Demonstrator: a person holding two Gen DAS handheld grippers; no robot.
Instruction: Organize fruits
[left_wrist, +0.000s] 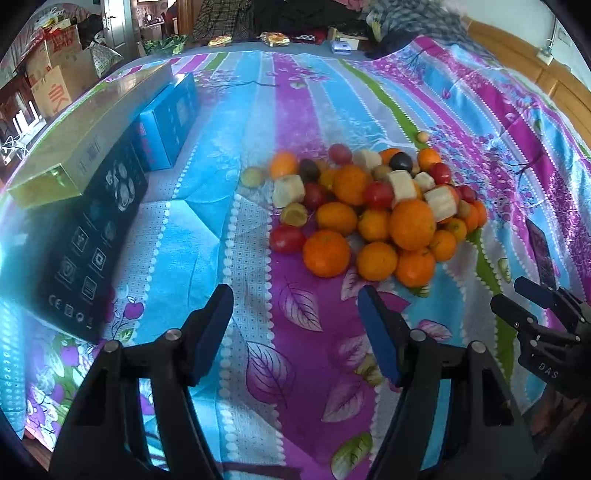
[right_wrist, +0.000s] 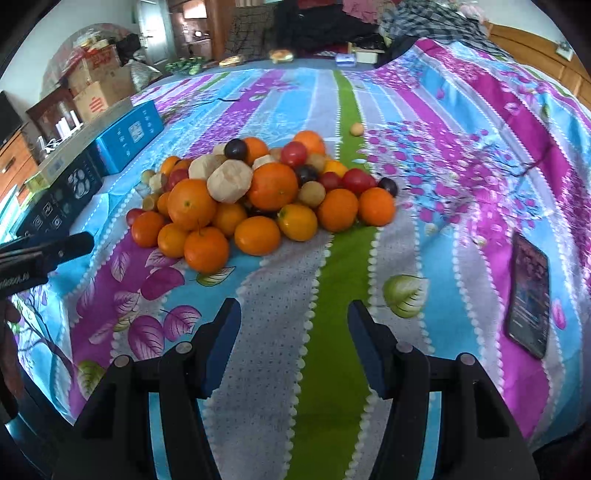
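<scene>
Two handheld grippers hang above a flowered bedspread, both angled down toward a heap of fruit. The left gripper (left_wrist: 295, 314) stands about half open with nothing between its blue pads; the right gripper (right_wrist: 293, 325) is likewise parted and empty, its fingers framing only the green stripe of the cloth.

Just ahead of both lies the fruit pile (left_wrist: 369, 206) — oranges heaped at the near edge, with red tomato-like fruits, dark plums, small brownish-green fruits and pale peeled chunks mixed in behind and on top. One small tan fruit (right_wrist: 357, 129) sits apart beyond the heap, on the green stripe. Nothing looks sorted yet.

To the left of the pile a row of boxes (left_wrist: 88, 206) lines the bed's edge, and a phone (right_wrist: 528, 299) lies face up on the bedspread (right_wrist: 332, 369) to the right.

The step in hand appears to be the approach for a first pick. The nearest oranges (right_wrist: 206, 249) are the easiest targets, though they touch their neighbours — the jaws will need to straddle one fruit cleanly, and probably open wider for the larger ones, without nudging the stack into rolling. Where the sorted groups should go is not evident.
</scene>
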